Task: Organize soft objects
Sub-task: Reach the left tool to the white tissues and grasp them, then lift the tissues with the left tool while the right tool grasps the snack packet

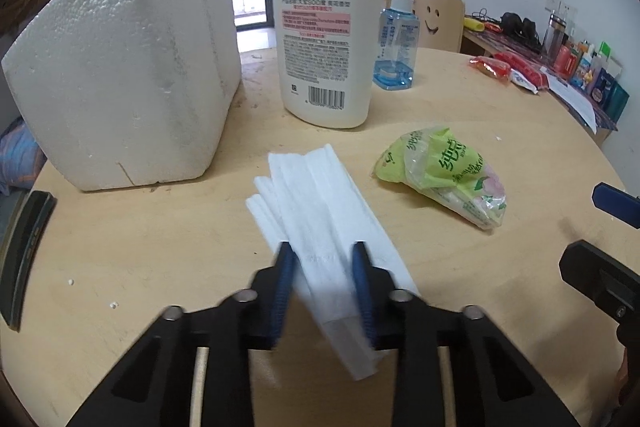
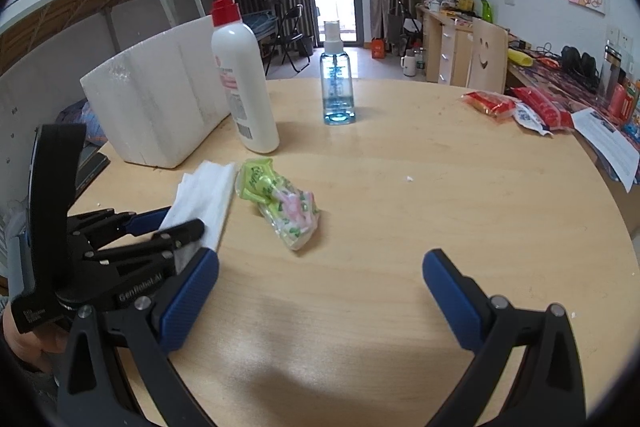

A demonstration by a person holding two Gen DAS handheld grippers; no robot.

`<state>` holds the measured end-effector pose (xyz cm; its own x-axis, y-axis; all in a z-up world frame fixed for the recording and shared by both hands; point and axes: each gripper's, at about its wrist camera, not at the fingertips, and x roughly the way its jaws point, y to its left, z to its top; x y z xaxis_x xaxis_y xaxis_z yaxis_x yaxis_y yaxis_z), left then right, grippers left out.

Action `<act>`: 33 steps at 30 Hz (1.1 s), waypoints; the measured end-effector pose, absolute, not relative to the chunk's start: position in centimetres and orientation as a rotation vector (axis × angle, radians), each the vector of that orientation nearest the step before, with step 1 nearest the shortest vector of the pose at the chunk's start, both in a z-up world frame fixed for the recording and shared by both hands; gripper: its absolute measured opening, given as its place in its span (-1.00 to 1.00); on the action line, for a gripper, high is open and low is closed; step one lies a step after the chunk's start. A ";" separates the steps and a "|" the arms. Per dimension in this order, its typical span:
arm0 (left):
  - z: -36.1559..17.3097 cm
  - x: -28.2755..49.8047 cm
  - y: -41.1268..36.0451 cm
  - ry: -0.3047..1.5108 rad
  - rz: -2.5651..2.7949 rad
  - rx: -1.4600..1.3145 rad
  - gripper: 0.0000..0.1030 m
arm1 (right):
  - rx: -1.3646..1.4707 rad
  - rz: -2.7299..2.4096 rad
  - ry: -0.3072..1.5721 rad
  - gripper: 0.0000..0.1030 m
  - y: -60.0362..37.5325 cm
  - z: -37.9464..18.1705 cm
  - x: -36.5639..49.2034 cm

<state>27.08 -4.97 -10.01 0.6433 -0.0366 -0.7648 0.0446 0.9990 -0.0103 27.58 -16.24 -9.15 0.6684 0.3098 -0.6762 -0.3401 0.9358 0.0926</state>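
Observation:
A stack of white tissues (image 1: 316,211) lies on the round wooden table (image 1: 160,247). My left gripper (image 1: 322,255) has a blue finger on each side of the stack's near end, closed on it; it also shows in the right wrist view (image 2: 160,227) with the tissues (image 2: 204,195). A crumpled green tissue packet (image 1: 444,175) lies just right of the stack, also in the right wrist view (image 2: 280,207). My right gripper (image 2: 320,267) is open and empty, above bare table in front of the packet.
A white foam block (image 1: 120,67) stands at the left. A white lotion bottle (image 1: 324,35) and a blue spray bottle (image 1: 396,39) stand behind the tissues. Red snack packets (image 2: 516,107) and papers lie at the far right edge.

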 end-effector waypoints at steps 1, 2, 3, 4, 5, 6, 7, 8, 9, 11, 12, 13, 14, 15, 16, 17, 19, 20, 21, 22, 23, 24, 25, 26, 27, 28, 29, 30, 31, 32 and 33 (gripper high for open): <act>-10.0 27.1 -4.8 0.870 -0.050 0.006 -0.64 | -0.047 0.366 0.754 1.00 -16.2 -9.2 27.6; -9.9 27.1 -4.5 0.870 -0.057 -0.003 -0.75 | -0.051 0.367 0.753 1.00 -16.1 -9.2 27.5; -9.9 27.1 -4.3 0.871 -0.064 -0.010 -0.80 | -0.058 0.364 0.754 1.00 -15.9 -9.1 27.6; -9.9 27.1 -4.2 0.871 -0.074 -0.013 -0.84 | -0.061 0.360 0.756 1.00 -15.8 -9.1 27.6; -9.8 27.0 -4.1 0.868 -0.086 -0.015 -0.85 | -0.066 0.358 0.757 0.99 -15.7 -9.1 27.6; -9.7 26.9 -3.9 0.863 -0.096 -0.018 -0.85 | -0.068 0.357 0.757 0.99 -15.6 -9.0 27.7; -9.5 26.7 -3.8 0.853 -0.101 -0.019 -0.85 | -0.072 0.354 0.756 0.99 -15.5 -9.0 27.7; -9.2 26.4 -3.6 0.838 -0.103 -0.016 -0.85 | -0.075 0.352 0.755 1.00 -15.4 -8.9 27.7; -9.0 26.2 -3.4 0.827 -0.103 -0.014 -0.85 | -0.080 0.350 0.752 1.00 -15.2 -8.7 27.7; -8.6 25.7 -2.9 0.807 -0.105 -0.012 -0.85 | -0.090 0.351 0.745 0.99 -14.7 -8.4 27.6; -8.4 25.5 -2.7 0.799 -0.106 -0.011 -0.85 | -0.098 0.351 0.742 0.99 -14.5 -8.3 27.6; -8.4 25.5 -2.5 0.793 -0.107 -0.010 -0.85 | -0.105 0.350 0.738 0.99 -14.2 -8.2 27.6; -8.2 25.3 -2.3 0.785 -0.108 -0.009 -0.85 | -0.110 0.348 0.737 0.99 -14.0 -8.1 27.6; -8.1 25.1 -2.1 0.775 -0.112 -0.005 -0.85 | -0.120 0.346 0.734 1.00 -13.7 -8.0 27.6; -7.9 25.0 -2.1 0.769 -0.116 -0.003 -0.85 | -0.127 0.345 0.734 1.00 -13.5 -8.0 27.6; -7.8 24.8 -1.9 0.762 -0.119 -0.002 -0.86 | -0.135 0.343 0.733 1.00 -13.3 -8.0 27.6; -7.7 24.6 -1.7 0.750 -0.122 -0.001 -0.86 | -0.155 0.342 0.734 1.00 -12.8 -8.1 27.7; -7.6 24.5 -1.5 0.747 -0.122 0.000 -0.85 | -0.160 0.342 0.736 1.00 -12.6 -8.0 27.7; -7.6 24.5 -1.4 0.745 -0.122 -0.002 -0.85 | -0.164 0.344 0.737 1.00 -12.5 -8.0 27.8; -7.5 24.5 -1.3 0.742 -0.123 -0.005 -0.85 | -0.167 0.346 0.738 1.00 -12.4 -8.0 27.9; -7.4 24.4 -1.1 0.737 -0.122 -0.010 -0.85 | -0.174 0.350 0.737 1.00 -12.2 -8.0 27.9; -7.4 24.4 -1.1 0.736 -0.124 -0.012 -0.86 | -0.186 0.353 0.737 1.00 -12.0 -8.0 28.0; -7.3 24.3 -1.0 0.735 -0.125 -0.016 -0.85 | -0.192 0.358 0.739 0.99 -11.8 -8.0 28.2; -7.2 24.3 -0.8 0.731 -0.123 -0.021 -0.85 | -0.194 0.367 0.741 0.99 -11.8 -8.0 28.3; -7.1 24.2 -0.8 0.728 -0.121 -0.023 -0.85 | -0.195 0.382 0.746 0.99 -11.7 -7.9 28.5; -7.1 24.2 -0.7 0.725 -0.117 -0.024 -0.85 | -0.196 0.391 0.748 1.00 -11.6 -7.9 28.6; -7.0 24.1 -0.7 0.724 -0.117 -0.025 -0.85 | -0.197 0.402 0.748 0.99 -11.5 -7.8 28.8; -7.0 24.1 -0.6 0.722 -0.118 -0.028 -0.85 | -0.198 0.416 0.748 0.99 -11.4 -7.8 28.9; -7.0 24.0 -0.5 0.721 -0.117 -0.031 -0.85 | -0.204 0.424 0.751 0.99 -11.3 -7.7 29.2; -6.9 23.9 -0.5 0.719 -0.116 -0.031 -0.86 | -0.209 0.426 0.751 0.99 -11.2 -7.7 29.3; -6.9 23.9 -0.4 0.717 -0.114 -0.032 -0.86 | -0.222 0.432 0.751 0.99 -11.0 -7.8 29.7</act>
<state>23.87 -0.38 -6.88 0.7475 -0.1152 -0.6542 0.0935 0.9933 -0.0680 29.67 -11.03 -7.81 0.6487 0.2990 -0.6998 -0.4549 0.8896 -0.0415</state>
